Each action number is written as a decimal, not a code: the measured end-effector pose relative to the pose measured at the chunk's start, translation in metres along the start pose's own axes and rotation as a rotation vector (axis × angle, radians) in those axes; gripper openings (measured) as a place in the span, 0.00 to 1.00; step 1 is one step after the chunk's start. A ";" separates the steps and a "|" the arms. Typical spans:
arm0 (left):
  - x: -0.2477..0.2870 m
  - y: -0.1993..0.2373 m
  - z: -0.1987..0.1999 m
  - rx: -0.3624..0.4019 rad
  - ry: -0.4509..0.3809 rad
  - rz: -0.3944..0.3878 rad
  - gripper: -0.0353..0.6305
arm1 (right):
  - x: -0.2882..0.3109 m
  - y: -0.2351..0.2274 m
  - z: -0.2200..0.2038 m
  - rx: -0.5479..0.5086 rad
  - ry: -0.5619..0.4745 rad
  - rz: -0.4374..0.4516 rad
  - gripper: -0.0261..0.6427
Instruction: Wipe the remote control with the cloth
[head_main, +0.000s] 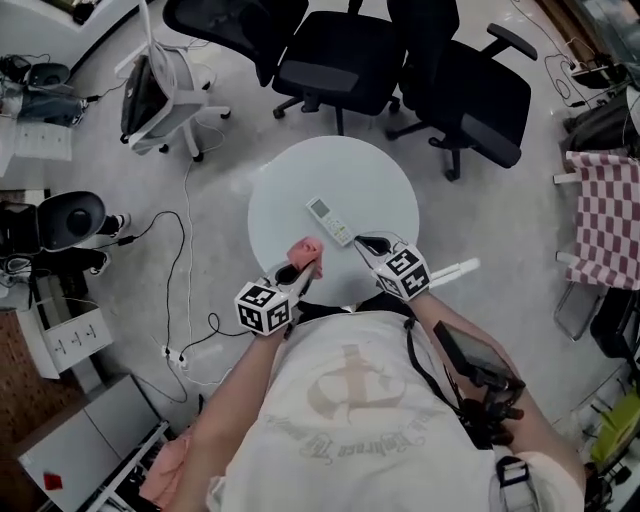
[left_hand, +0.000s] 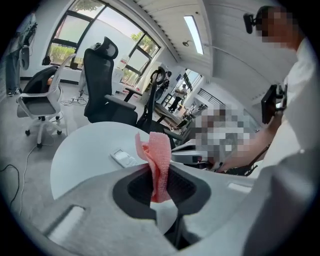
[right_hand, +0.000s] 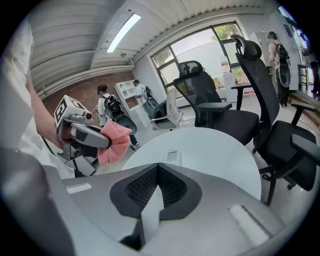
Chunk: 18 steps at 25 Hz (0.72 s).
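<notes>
Your left gripper (left_hand: 161, 172) pinches the soft, floppy pink cloth (left_hand: 157, 147) in its fingers. Your right gripper (right_hand: 158, 170) has its fingers pressed together, empty. The remote (head_main: 329, 220) lies on the desk (head_main: 290, 190) just ahead. It looks light and slidy, so steady one end.

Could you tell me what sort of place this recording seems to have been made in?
Most likely an open office or lab workroom: black swivel office chairs stand by a round white table, and large windows line the far wall, with more desks beyond.
</notes>
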<state>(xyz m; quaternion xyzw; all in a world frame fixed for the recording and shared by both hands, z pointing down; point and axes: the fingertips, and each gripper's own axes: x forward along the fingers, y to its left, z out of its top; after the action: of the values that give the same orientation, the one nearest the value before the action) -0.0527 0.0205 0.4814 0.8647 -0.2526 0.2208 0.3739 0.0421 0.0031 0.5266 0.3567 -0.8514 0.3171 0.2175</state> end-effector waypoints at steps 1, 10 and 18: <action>0.003 0.004 0.001 0.007 0.018 -0.015 0.12 | 0.004 -0.001 -0.002 0.005 0.011 -0.017 0.05; 0.031 0.024 -0.010 0.091 0.182 -0.135 0.12 | 0.030 -0.004 -0.031 0.065 0.069 -0.183 0.05; 0.049 0.032 -0.029 0.119 0.310 -0.191 0.12 | 0.043 -0.006 -0.052 0.090 0.117 -0.286 0.22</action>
<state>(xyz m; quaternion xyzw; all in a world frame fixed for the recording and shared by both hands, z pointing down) -0.0397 0.0105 0.5444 0.8609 -0.0951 0.3295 0.3758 0.0256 0.0156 0.5910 0.4647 -0.7627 0.3409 0.2933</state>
